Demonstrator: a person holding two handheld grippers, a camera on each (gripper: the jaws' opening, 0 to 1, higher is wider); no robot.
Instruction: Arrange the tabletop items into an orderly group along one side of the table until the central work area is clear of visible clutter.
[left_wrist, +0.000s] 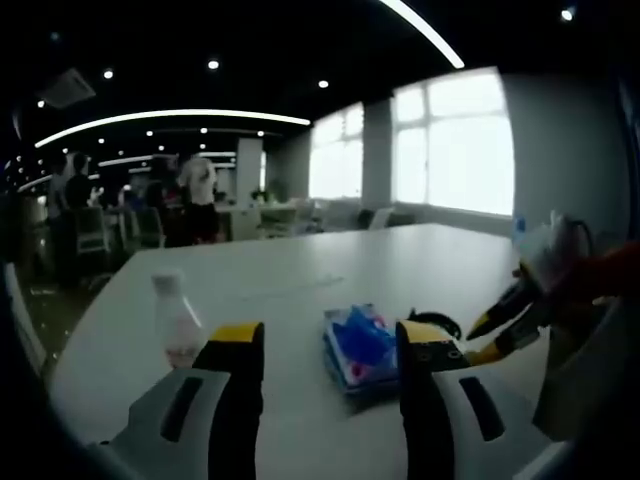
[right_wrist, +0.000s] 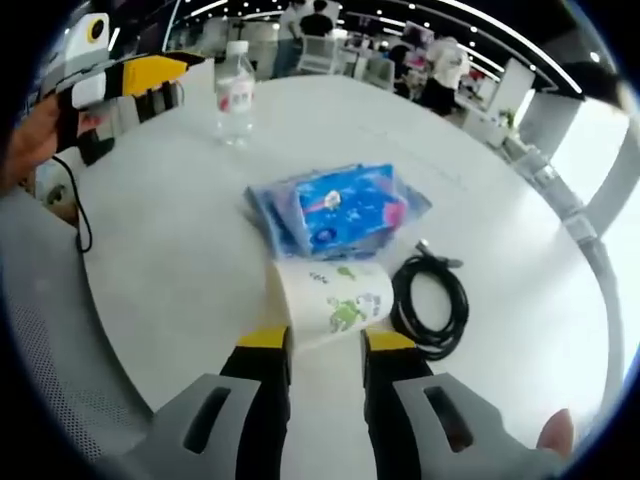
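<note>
- While the right claw (right_wrist: 326, 340) pinches a paper cup (right_wrist: 330, 298) lying beside the blue pack (right_wrist: 340, 212) mid-tabletop (right_wrist: 180, 260), squeezing may crush it.
- Left claw (left_wrist: 330, 345) hangs open, empty; sweeping could topple the bottle (left_wrist: 176, 320).

Both grippers (left_wrist: 328, 345) (right_wrist: 326, 340) have grey bodies with black, yellow-tipped fingers (left_wrist: 237, 335).

Two cameras, one white round table (left_wrist: 300, 270).
My left view skims low across it; my right looks steeply down, nearer (both catch the blue tissue pack (right_wrist: 345, 208)).
</note>
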